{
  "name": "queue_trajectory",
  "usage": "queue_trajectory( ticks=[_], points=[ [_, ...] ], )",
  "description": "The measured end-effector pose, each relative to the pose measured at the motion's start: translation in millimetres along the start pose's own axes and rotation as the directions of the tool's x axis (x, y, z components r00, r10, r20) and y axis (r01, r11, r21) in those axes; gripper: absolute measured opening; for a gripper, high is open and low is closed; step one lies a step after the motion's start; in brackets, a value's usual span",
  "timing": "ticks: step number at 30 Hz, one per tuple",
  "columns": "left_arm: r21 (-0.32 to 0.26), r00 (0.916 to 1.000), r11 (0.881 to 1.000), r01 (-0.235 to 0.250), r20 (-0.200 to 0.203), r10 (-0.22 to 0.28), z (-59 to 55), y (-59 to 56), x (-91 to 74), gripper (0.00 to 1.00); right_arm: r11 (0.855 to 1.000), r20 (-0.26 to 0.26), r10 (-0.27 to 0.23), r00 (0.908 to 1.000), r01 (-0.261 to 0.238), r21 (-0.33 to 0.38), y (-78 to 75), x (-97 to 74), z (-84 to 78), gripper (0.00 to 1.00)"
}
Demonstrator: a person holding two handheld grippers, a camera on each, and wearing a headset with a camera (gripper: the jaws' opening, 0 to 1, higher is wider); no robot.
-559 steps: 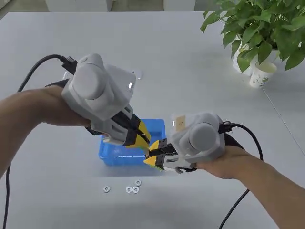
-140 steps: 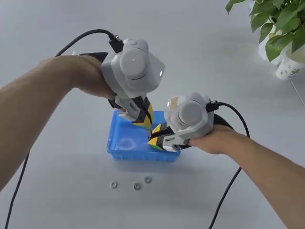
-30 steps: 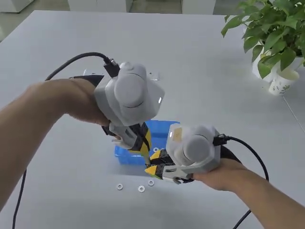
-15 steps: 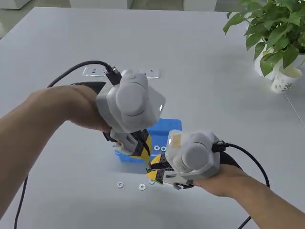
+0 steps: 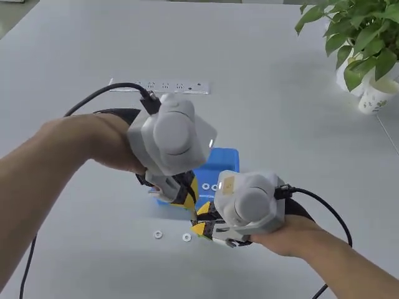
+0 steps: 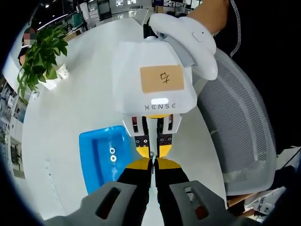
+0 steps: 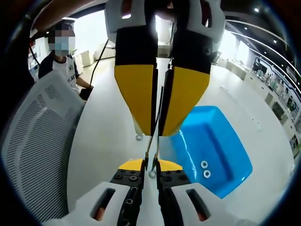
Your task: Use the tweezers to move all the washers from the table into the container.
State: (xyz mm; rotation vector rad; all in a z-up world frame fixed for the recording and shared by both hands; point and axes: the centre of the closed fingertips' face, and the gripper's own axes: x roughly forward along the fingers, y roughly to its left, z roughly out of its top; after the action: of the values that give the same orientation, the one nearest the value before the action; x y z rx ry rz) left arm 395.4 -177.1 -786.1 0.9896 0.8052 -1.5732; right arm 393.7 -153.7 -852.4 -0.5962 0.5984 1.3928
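Two metal washers lie flat on the pale desk just off the near side of the blue plastic container, and two more rest side by side on the container's floor. In the right gripper view a further small ring shows at the very tips, beside the container's near corner, too blurred to make out for certain. Most of the shallow, round-cornered container is hidden in the head view behind both white gripper bodies.

The thin steel tweezers run from the left gripper, whose yellow-tipped fingers are pressed close on the upper part, down into the narrow gap between the fingers of the right gripper, which squeeze the tweezers low down. The points themselves are cut off from sight behind those fingers. Both grippers meet tip to tip over the desk at the container's near edge.

Beyond the container's far side a white power strip lies flat. Far off to its right stands a leafy green plant, partly cut by the frame, with a white cup at its foot. A mesh-backed chair stands by the desk.
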Motion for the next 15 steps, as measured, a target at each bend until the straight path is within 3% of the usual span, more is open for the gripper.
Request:
queue_trajectory(
  ticks=[15],
  points=[
    [-0.003,1.0,1.0,0.007,-0.001,-0.007,-0.8,1.0,7.3,0.06,1.0,-0.004,0.008,1.0,-0.008,0.017,0.4,4.4,-6.5,0.12]
  ],
)
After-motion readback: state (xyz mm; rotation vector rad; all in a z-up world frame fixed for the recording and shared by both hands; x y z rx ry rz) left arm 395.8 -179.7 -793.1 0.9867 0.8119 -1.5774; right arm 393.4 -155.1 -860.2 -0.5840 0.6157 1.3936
